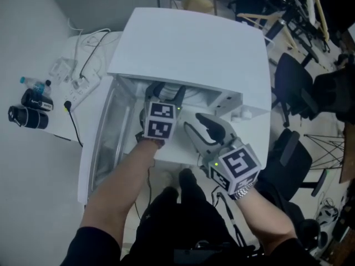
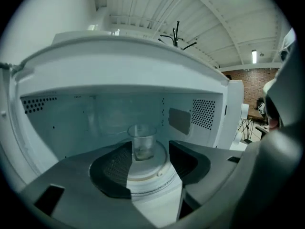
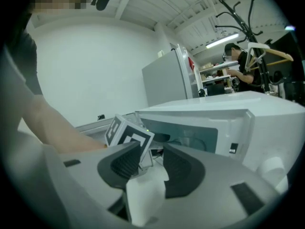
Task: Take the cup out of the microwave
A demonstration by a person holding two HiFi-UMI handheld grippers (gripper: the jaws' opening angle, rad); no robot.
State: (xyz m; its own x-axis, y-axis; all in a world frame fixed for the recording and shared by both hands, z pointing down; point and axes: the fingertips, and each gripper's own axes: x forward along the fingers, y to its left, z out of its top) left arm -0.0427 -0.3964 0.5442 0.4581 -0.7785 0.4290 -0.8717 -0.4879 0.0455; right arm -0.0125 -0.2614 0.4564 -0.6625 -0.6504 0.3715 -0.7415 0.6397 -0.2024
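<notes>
A clear plastic cup [image 2: 142, 142] stands upright on the white turntable [image 2: 153, 176] inside the white microwave [image 1: 188, 49]. The microwave door [image 1: 102, 143] hangs open to the left. My left gripper [image 1: 167, 93] reaches into the cavity mouth. Its jaws are open, and the cup sits a little beyond them, in line with the gap of the left gripper [image 2: 147, 163], untouched. My right gripper [image 1: 201, 127] hovers in front of the microwave, open with nothing between its jaws. In the right gripper view the right gripper [image 3: 153, 163] looks at the left gripper's marker cube [image 3: 128, 137]. The head view hides the cup under the microwave's top.
Dark bottles [image 1: 30, 110] lie at the far left of the table, beside a power strip with cables [image 1: 77, 76]. Black chairs [image 1: 294, 76] crowd the floor to the right. A person [image 3: 238, 61] stands far back in the room.
</notes>
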